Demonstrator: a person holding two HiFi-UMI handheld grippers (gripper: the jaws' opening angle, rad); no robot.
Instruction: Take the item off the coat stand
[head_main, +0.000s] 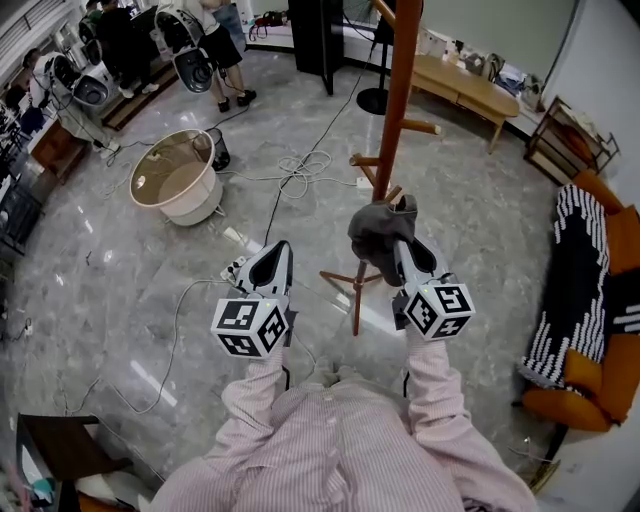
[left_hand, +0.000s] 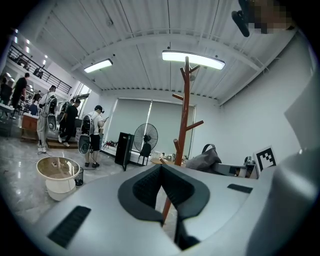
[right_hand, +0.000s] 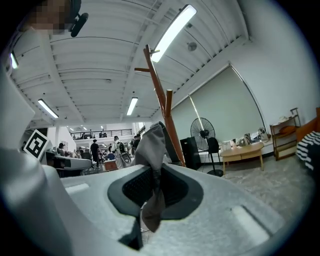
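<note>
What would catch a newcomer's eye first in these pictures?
The tall brown coat stand rises at the top centre of the head view. Just before it, the right tool is shut on a dark grey fabric item, near the lower pegs. A beige tub stands at left.

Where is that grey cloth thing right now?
In the head view the grey cloth sits centre-right, pinched in the right claw, close beside the lower pegs of the brown coat stand.
</note>
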